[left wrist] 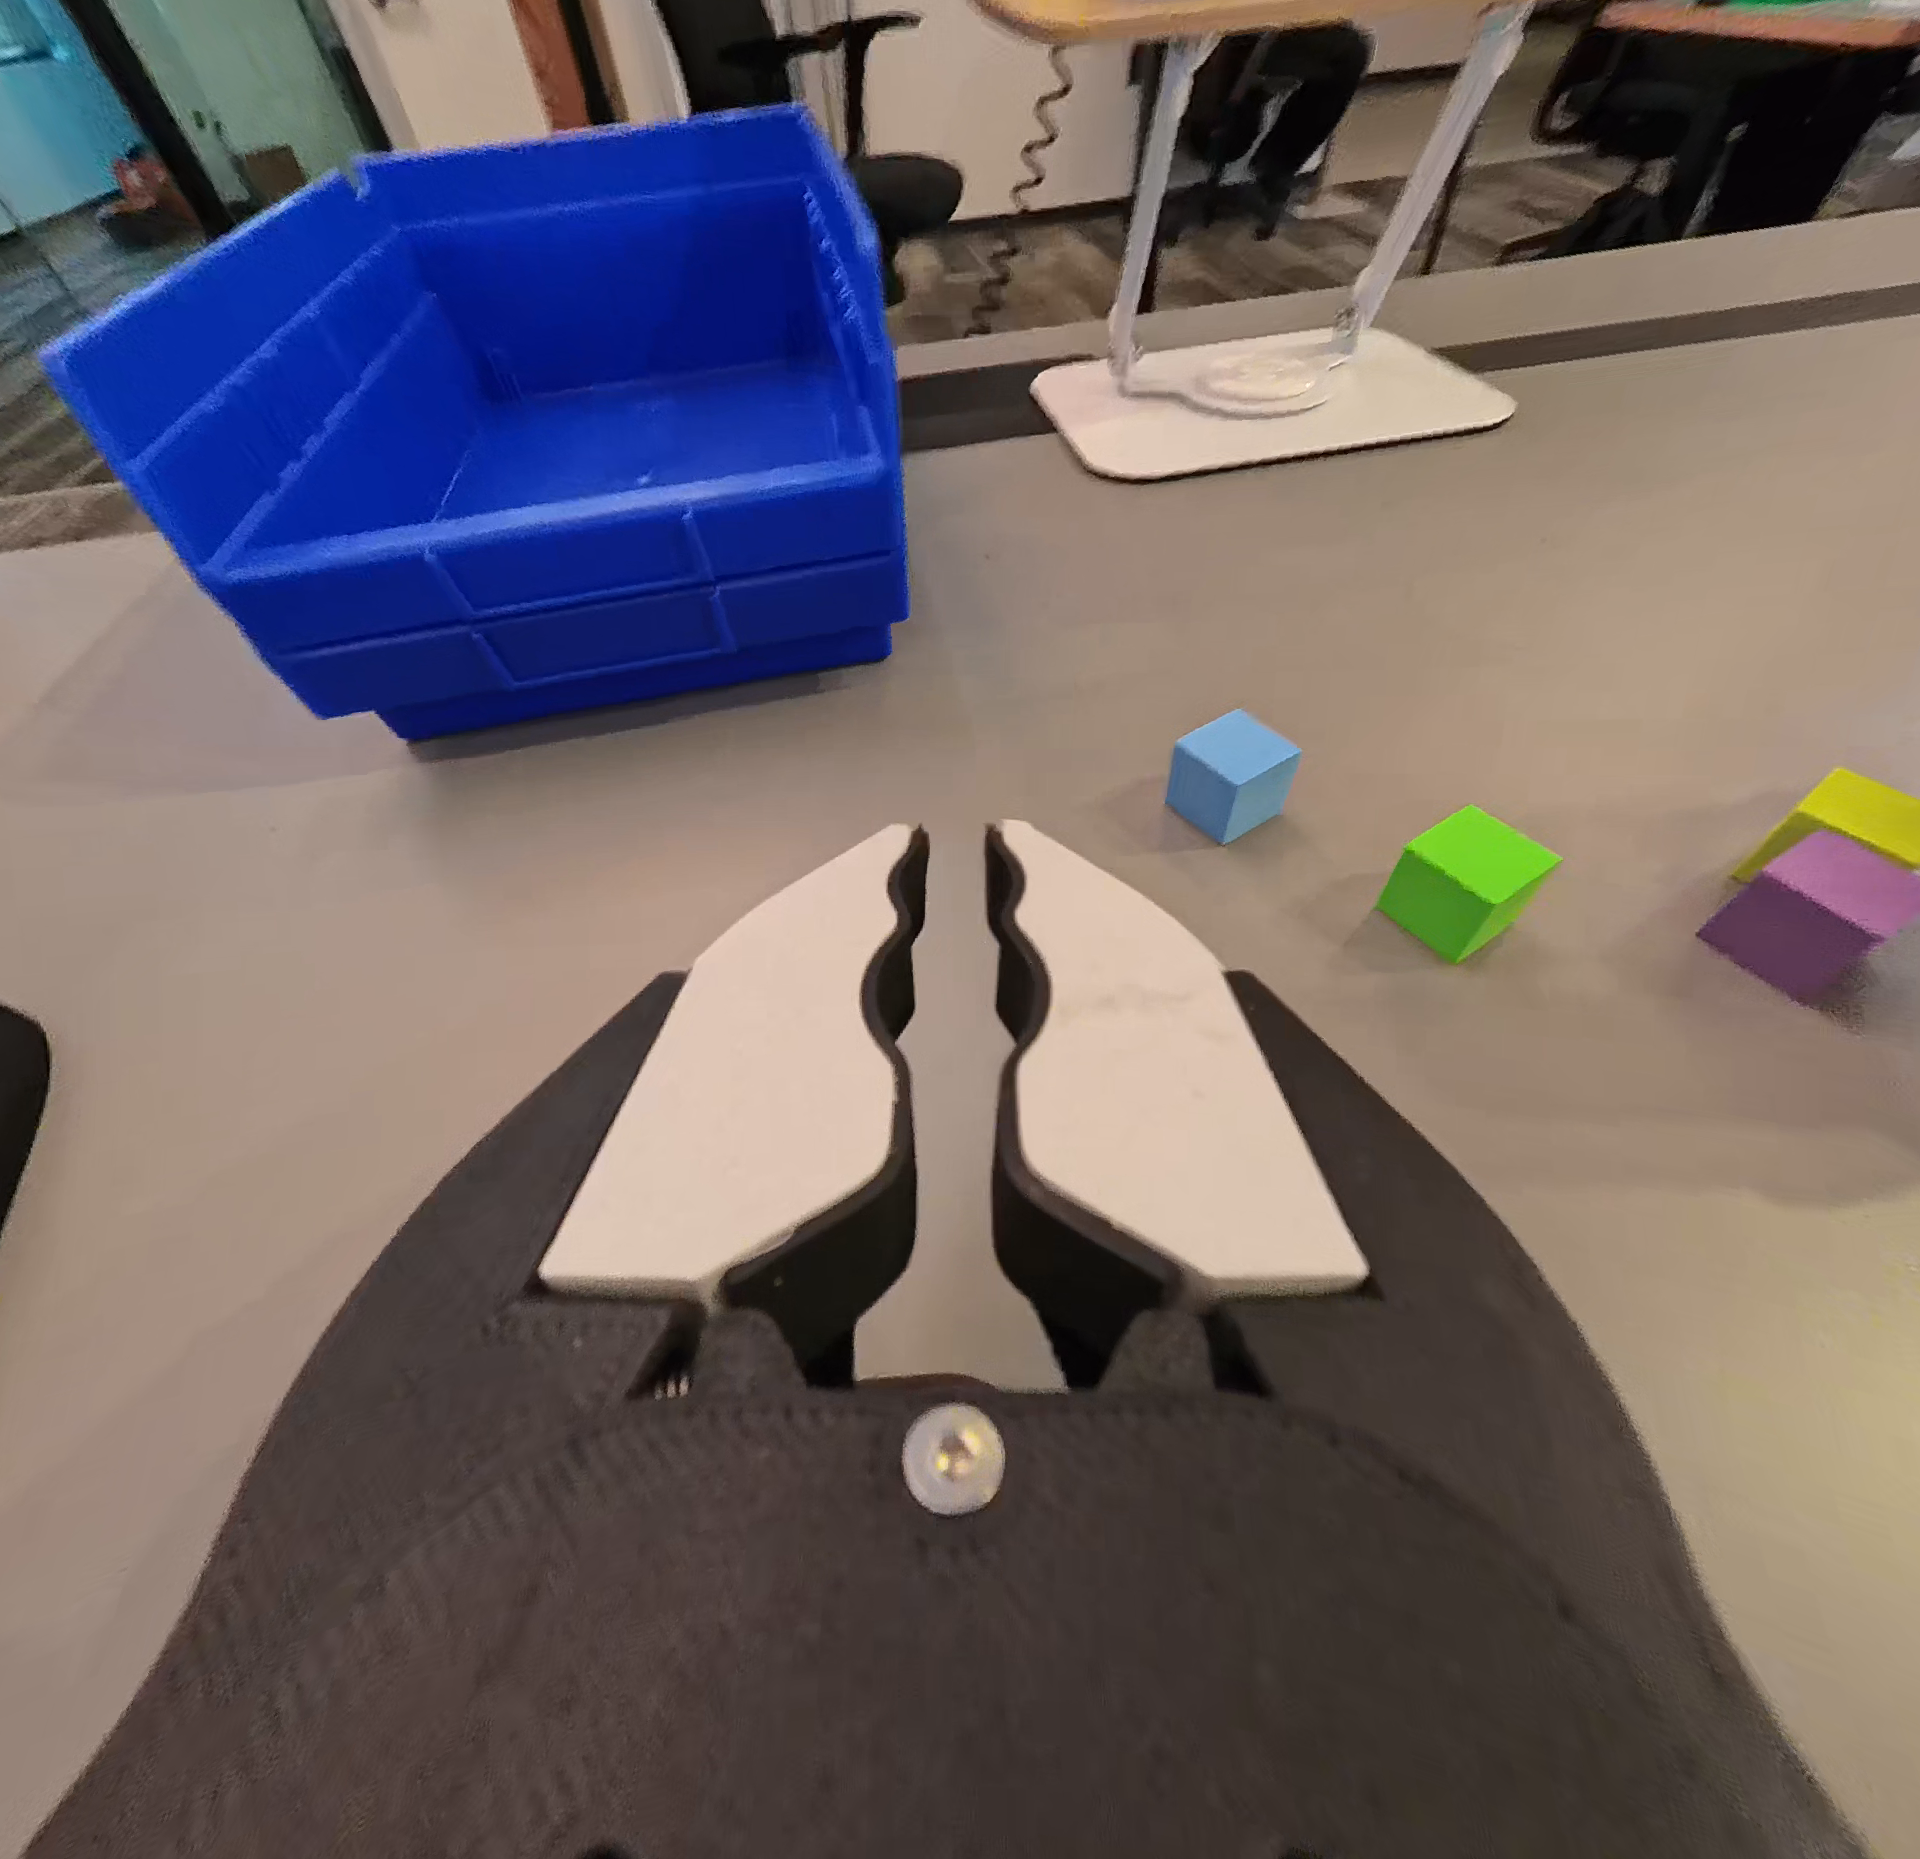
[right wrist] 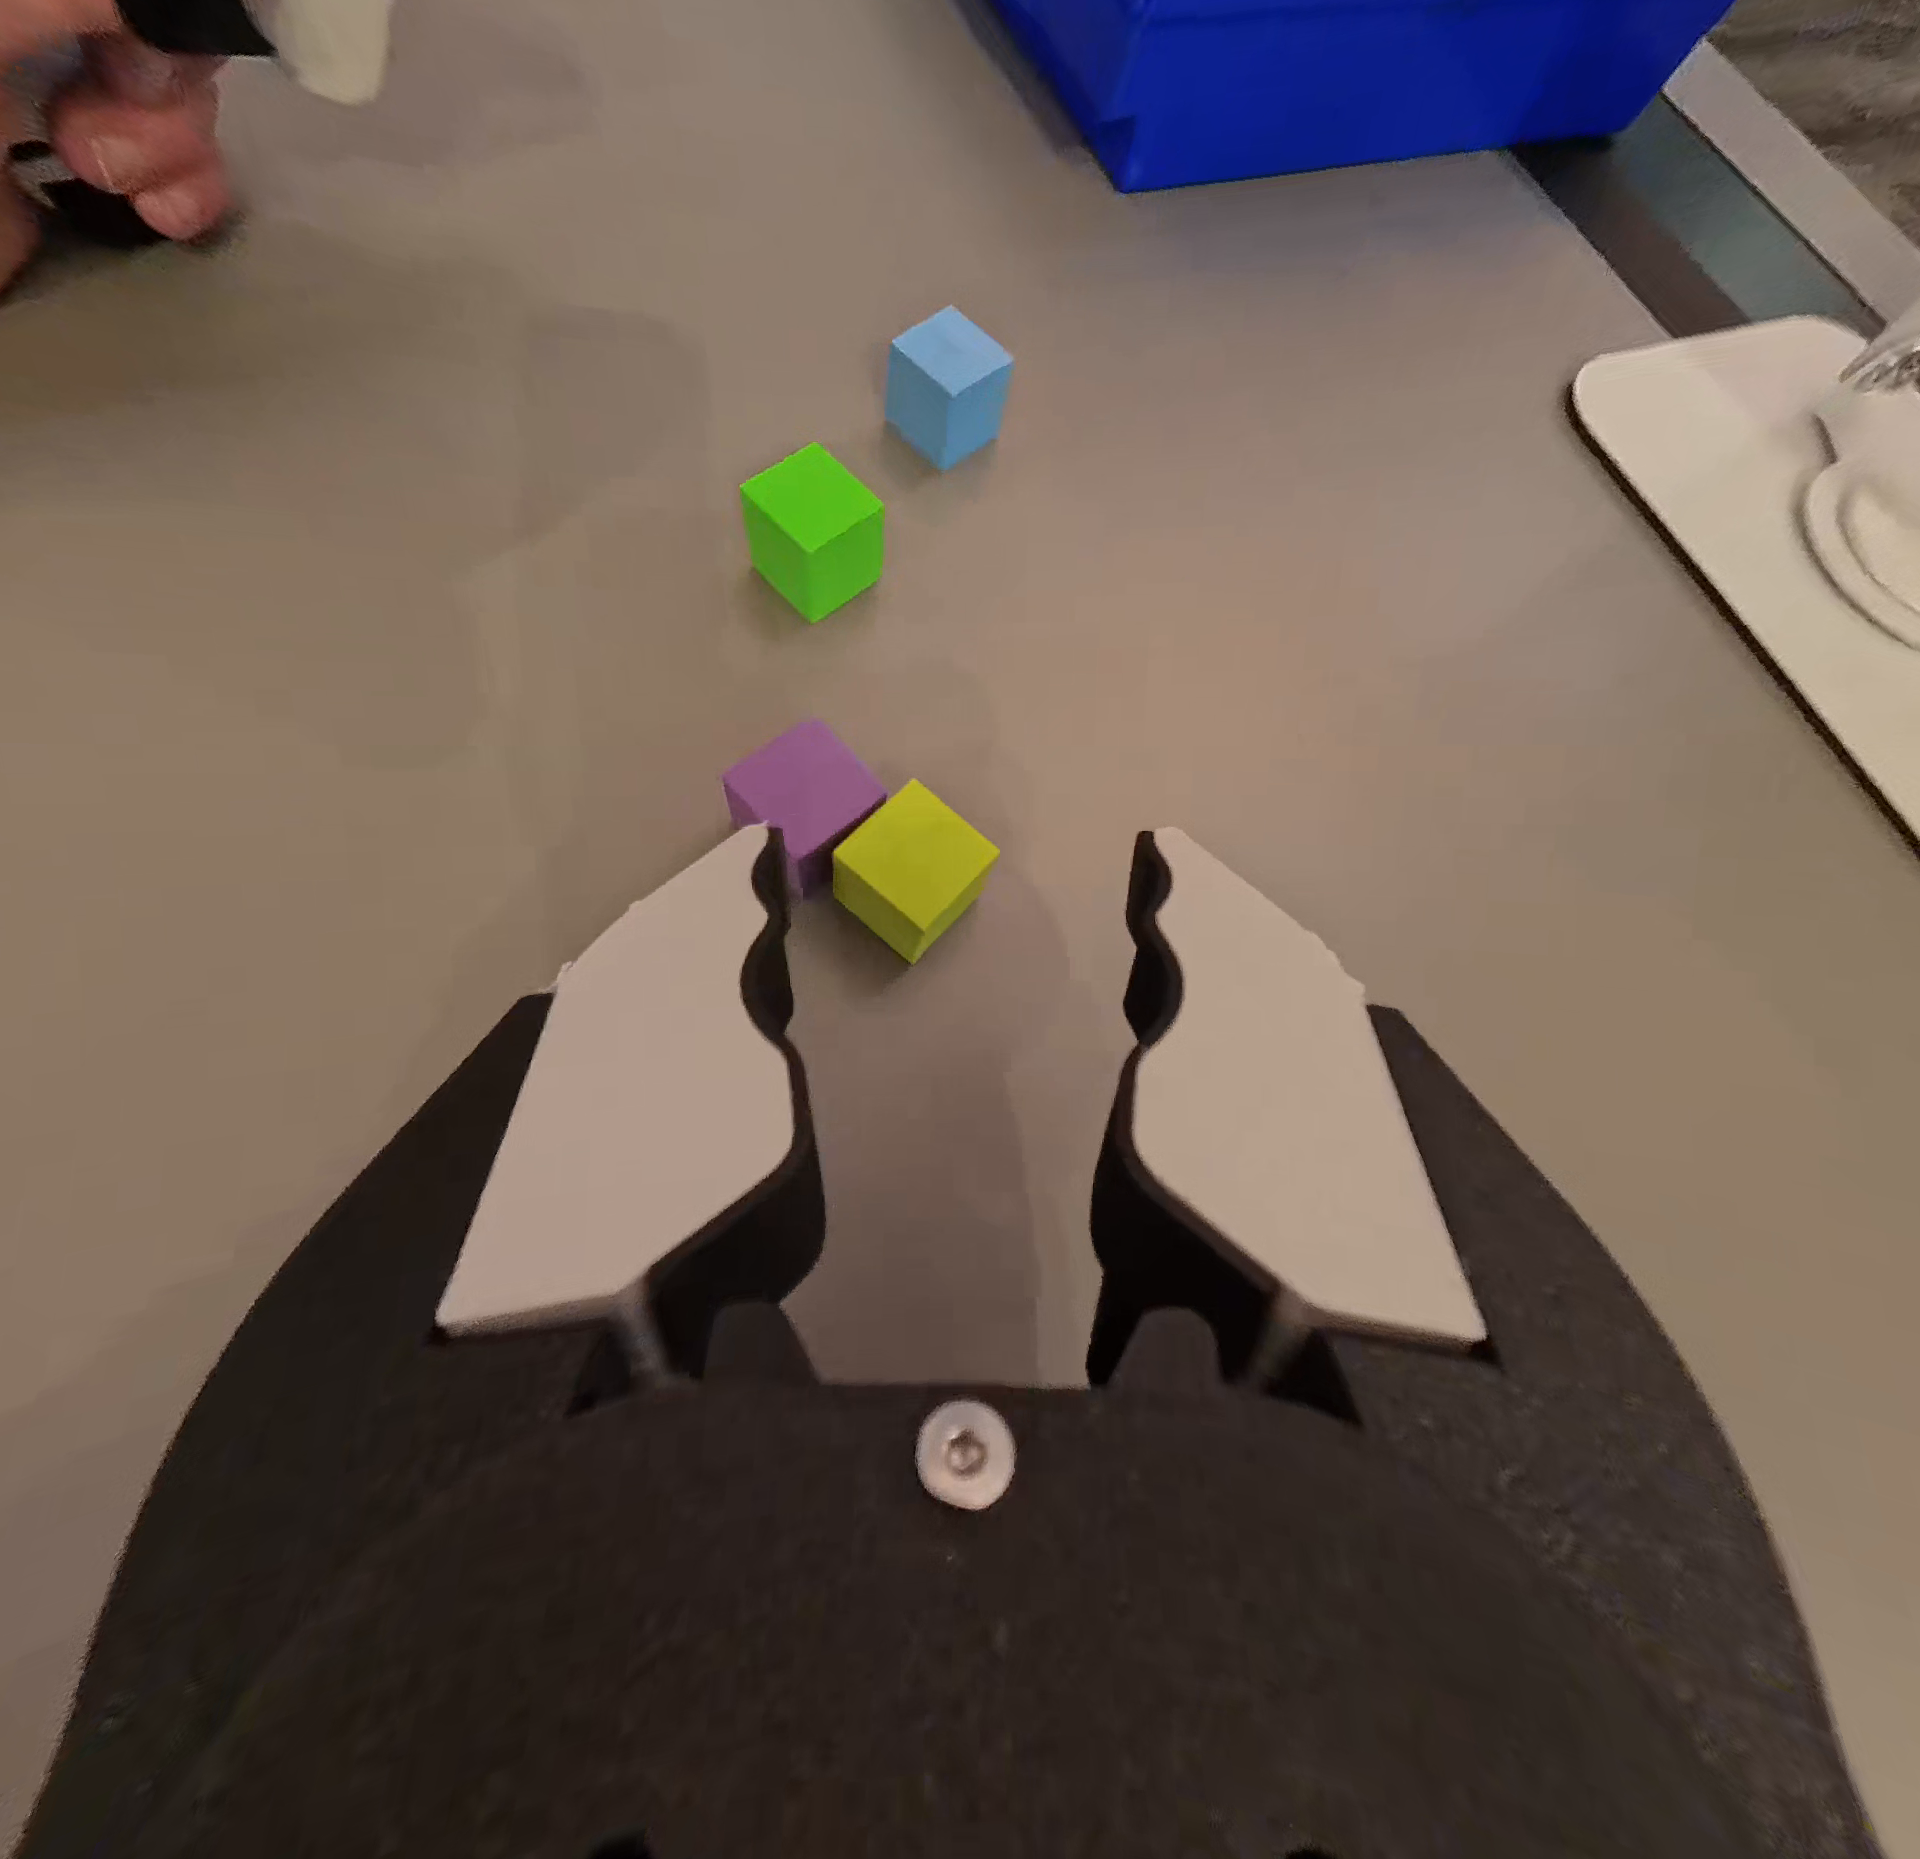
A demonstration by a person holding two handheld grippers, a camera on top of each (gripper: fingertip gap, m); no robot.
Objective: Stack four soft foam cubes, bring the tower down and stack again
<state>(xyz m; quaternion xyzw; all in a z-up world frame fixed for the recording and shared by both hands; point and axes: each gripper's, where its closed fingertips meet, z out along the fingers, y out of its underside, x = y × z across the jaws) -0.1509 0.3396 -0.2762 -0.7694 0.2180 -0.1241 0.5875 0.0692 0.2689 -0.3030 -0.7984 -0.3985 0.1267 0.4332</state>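
Right gripper (right wrist: 954,843) is spread wide over the grey table (right wrist: 416,562), nothing in it; the yellow cube (right wrist: 914,869) and purple cube (right wrist: 800,786) touch just ahead. Green cube (right wrist: 812,531) and light blue cube (right wrist: 949,386) sit apart, mid-frame. Blue bin (right wrist: 1351,53) upper right. Left gripper (left wrist: 956,843) is barely parted, bare.

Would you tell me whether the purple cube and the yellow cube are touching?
Touching: the right wrist view shows the purple cube pressed against the yellow cube, no table between them.

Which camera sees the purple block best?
The left wrist view: the purple cube shows two full faces there, leaning on the yellow cube. In the right wrist view, a gripper finger covers its corner.
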